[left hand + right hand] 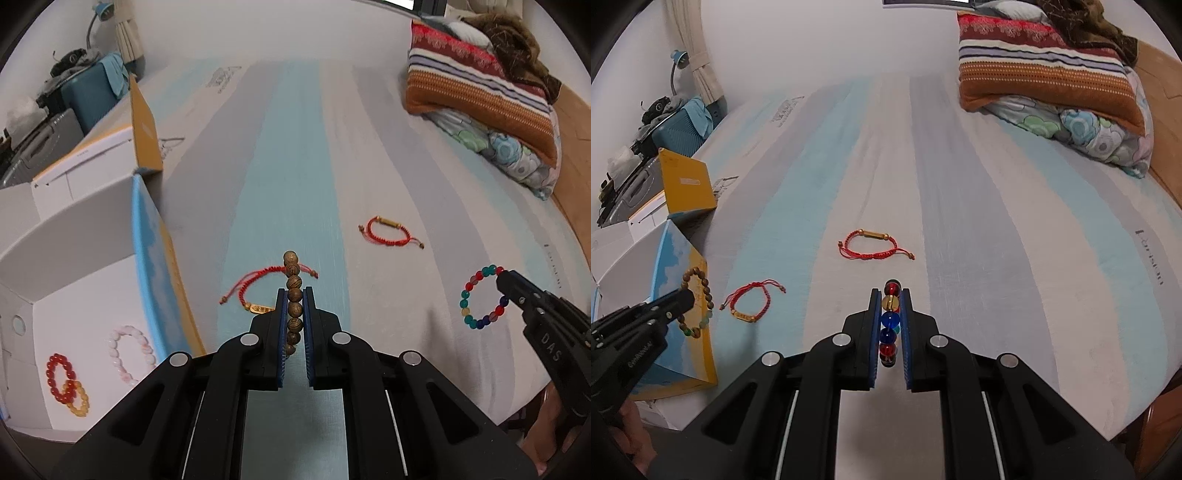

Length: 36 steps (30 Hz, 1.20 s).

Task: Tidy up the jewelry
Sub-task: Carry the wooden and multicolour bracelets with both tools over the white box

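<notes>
A: Which step is this?

B: Carrying. The left gripper (294,314) is clamped on a brown wooden-bead bracelet (294,295), the right gripper (891,321) on a multicoloured glass-bead bracelet (890,321), both above the striped bed sheet (960,184).

A: Next?

B: Probably over to the open white box (74,258), beside 3 bead bracelets. 2 red cord bracelets remain.

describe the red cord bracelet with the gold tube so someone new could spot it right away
Start from the striped bedsheet and the pile of folded blankets at its far end. Of the two red cord bracelets lying loose on the sheet, it is the one nearer those blankets. Its gold piece is a straight tube with a bead at each end, while the other red cord bracelet carries a flat gold tag.
</notes>
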Each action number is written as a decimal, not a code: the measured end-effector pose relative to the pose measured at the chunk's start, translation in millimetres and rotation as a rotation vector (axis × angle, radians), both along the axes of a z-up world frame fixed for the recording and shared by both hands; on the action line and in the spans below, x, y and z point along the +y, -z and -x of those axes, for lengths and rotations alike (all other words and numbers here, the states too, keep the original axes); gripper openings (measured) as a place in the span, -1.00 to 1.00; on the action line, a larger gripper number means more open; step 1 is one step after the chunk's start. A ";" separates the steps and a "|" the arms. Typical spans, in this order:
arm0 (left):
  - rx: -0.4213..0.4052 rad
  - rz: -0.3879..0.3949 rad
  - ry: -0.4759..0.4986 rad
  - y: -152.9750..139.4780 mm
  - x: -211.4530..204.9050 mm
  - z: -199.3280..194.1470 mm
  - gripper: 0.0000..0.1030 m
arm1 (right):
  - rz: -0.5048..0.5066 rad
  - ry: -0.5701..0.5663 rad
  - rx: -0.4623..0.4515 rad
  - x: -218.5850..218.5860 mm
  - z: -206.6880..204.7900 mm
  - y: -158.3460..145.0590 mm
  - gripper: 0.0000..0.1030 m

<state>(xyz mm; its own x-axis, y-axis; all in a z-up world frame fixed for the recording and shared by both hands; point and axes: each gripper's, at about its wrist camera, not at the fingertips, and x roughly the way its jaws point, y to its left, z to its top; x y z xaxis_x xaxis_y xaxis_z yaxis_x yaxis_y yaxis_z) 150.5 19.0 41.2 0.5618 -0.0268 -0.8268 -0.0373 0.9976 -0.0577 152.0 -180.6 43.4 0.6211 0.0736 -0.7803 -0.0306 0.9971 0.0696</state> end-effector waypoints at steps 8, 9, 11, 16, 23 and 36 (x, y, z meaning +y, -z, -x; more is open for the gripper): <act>-0.059 0.007 -0.025 -27.0 29.9 18.2 -0.86 | -0.002 -0.019 -0.032 19.1 6.5 -19.1 -0.82; -0.064 0.010 -0.029 -29.7 34.8 20.1 -0.86 | -0.004 -0.026 -0.036 24.2 7.5 -21.6 -0.82; -0.076 0.012 -0.040 -35.8 46.3 25.3 -0.86 | -0.005 -0.036 -0.042 32.3 8.5 -25.9 -0.82; -0.094 0.011 -0.079 -43.6 79.5 39.7 -0.86 | -0.024 -0.077 -0.083 64.5 13.5 -40.5 -0.82; -0.099 0.008 -0.158 -47.2 136.6 60.1 -0.86 | -0.030 -0.158 -0.111 124.2 20.7 -53.7 -0.82; -0.076 0.002 -0.305 -41.3 228.9 93.5 -0.86 | -0.034 -0.316 -0.157 228.6 44.5 -75.1 -0.82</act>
